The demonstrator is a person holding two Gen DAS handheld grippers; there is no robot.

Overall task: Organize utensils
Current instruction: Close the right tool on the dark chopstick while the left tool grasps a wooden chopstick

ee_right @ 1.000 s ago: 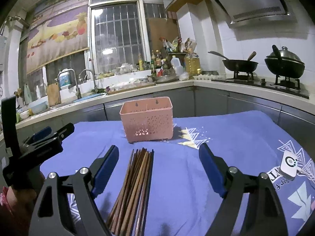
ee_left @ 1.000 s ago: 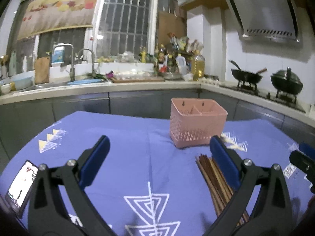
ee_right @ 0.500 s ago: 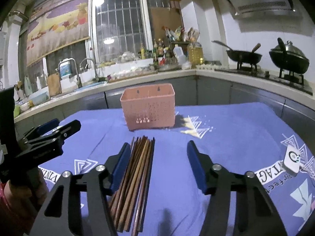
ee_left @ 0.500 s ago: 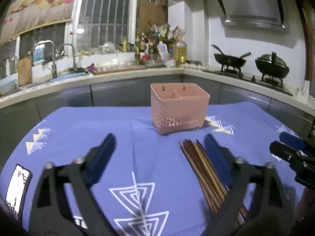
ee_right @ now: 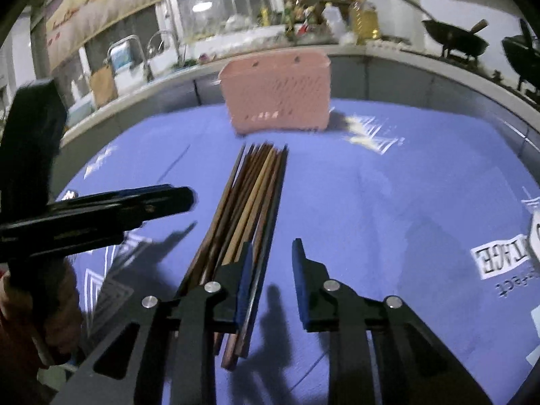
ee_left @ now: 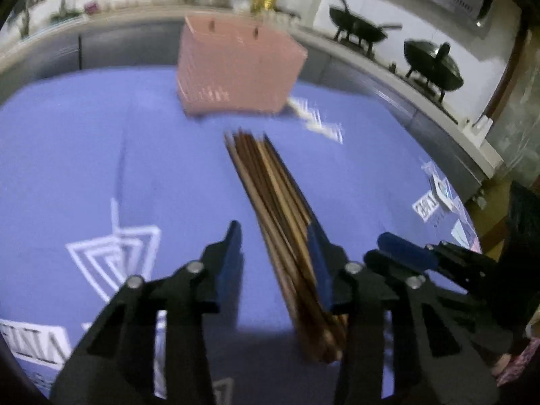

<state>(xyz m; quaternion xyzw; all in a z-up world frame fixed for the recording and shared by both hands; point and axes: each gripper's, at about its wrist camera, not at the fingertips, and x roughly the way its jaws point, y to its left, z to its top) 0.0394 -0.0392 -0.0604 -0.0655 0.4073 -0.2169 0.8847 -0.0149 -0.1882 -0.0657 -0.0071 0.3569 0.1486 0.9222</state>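
A bundle of brown wooden chopsticks point(ee_left: 270, 202) lies on the blue tablecloth point(ee_left: 84, 152), pointing at a pink perforated utensil basket point(ee_left: 236, 71) at the back. My left gripper point(ee_left: 275, 236) is open, low over the bundle, its right finger over the sticks' right edge. In the right wrist view the chopsticks point(ee_right: 249, 199) lie under my right gripper's left finger point(ee_right: 244, 270). My right gripper point(ee_right: 271, 256) is open, its jaws partly closed in, just right of the bundle. The left gripper point(ee_right: 101, 209) shows there at the left, the basket point(ee_right: 276, 98) behind.
A kitchen counter with a sink, bottles and a stove with a black wok point(ee_left: 357, 32) and a lidded pot point(ee_left: 433, 64) runs behind the table. A small white device point(ee_right: 535, 236) lies on the cloth at the right edge.
Both grippers have moved forward and down toward the chopsticks. Both have narrowed their opening. The left gripper has swung right, over the bundle.
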